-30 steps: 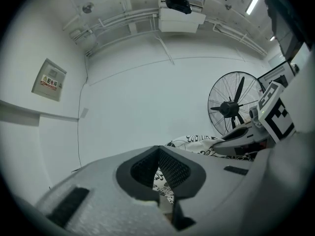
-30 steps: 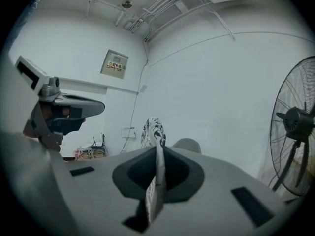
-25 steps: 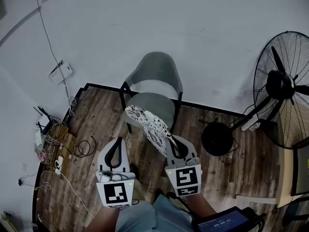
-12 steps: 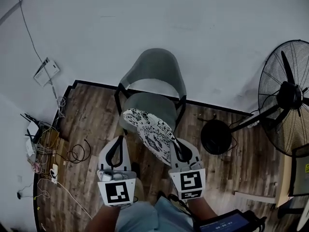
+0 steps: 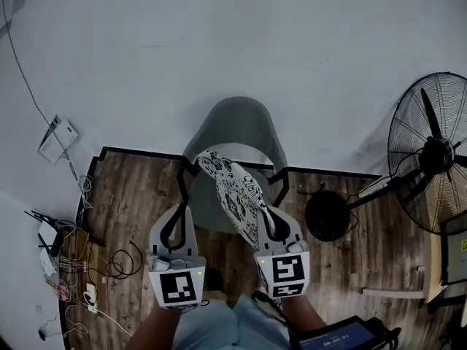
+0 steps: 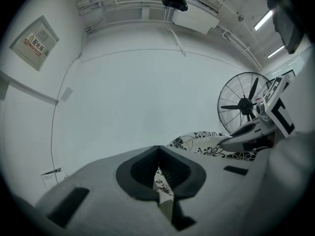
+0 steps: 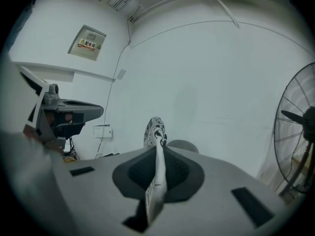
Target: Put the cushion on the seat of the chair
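I have the right gripper [image 5: 268, 211] pinched on the cushion [image 5: 232, 187] edge, dangling it over the chair [image 5: 235, 126] seat; the left gripper [image 5: 182, 211] is closed, empty.

Left gripper [image 5: 180, 211] and right gripper [image 5: 270, 219]: smooth pale grey shells, narrow at the end by the chair [image 5: 233, 133] and wide at the far end. Dark drop-shaped hollow [image 6: 140, 168] sunk into each, with ribbed black walls. Short dark slots [image 6: 69, 206] on both sides of that hollow. At the end away from the chair, a white cube [image 5: 176, 289] with black square marks on each one, plus a tiny green light [image 5: 198, 274]. Bare forearms [image 5: 157, 330] behind the cubes. Blue-grey clothes [image 5: 219, 330] farthest from the chair.
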The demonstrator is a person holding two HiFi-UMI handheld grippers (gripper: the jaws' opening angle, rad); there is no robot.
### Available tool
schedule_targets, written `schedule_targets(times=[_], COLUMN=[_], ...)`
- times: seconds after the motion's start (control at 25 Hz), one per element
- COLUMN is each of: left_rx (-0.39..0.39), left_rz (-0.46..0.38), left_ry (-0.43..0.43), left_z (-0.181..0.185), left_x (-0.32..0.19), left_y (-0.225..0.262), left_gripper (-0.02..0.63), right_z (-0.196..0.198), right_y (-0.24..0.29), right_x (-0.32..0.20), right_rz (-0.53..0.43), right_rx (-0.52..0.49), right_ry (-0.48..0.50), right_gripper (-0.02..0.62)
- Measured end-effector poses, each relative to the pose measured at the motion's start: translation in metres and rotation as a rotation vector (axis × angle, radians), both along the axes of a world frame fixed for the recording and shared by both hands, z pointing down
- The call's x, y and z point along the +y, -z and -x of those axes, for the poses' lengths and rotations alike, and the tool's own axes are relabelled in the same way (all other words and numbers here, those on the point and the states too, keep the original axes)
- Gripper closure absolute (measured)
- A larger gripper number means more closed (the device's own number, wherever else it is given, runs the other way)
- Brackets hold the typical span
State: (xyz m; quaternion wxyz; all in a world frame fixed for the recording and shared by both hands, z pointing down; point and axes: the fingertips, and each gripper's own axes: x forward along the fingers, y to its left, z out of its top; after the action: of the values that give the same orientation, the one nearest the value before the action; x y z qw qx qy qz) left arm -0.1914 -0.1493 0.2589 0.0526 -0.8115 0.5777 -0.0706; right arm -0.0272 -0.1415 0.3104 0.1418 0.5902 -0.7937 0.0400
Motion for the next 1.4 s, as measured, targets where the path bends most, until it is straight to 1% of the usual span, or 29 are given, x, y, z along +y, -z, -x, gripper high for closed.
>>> schedule_targets(times=[0.24, 0.48, 0.76, 1.0, 1.2, 1.4], left_rx=[0.009, -0.003, -0.018, -0.032, -0.028, -0.051], left_rz=[-0.044, -0.035, 0.012, 0.066, 0.108, 0.153], left_ry=[-0.033, -0.038, -0.023, -0.013, 0.022, 0.068], left_z=[0.014, 0.020, 0.022, 0.013, 0.019, 0.040], left_x=[-0.034, -0.058, -0.093, -0.126, -0.151, -0.171], left_y=[0.024, 0.021, -0.001, -0.026, -0.046, -0.071], left_gripper=[0.597, 0.597, 0.597, 0.597, 0.597, 0.597], right_z=[0.011, 0.011, 0.012, 0.018, 0.045, 0.073], right_y=[0.029, 0.026, -0.006, -0.040, -0.070, -0.105], right_x=[-0.038, -0.068, -0.102, -0.130, -0.157, -0.186], right_rz=[-0.058, -0.060, 0.001, 0.069, 0.129, 0.188], right_rx=[-0.007, -0.013, -0.027, -0.045, -0.088, -0.161], right_ry=[-0.041, -0.069, -0.068, -0.046, 0.013, 0.037], right_gripper=[0.578, 0.578, 0.578, 0.578, 0.577, 0.577])
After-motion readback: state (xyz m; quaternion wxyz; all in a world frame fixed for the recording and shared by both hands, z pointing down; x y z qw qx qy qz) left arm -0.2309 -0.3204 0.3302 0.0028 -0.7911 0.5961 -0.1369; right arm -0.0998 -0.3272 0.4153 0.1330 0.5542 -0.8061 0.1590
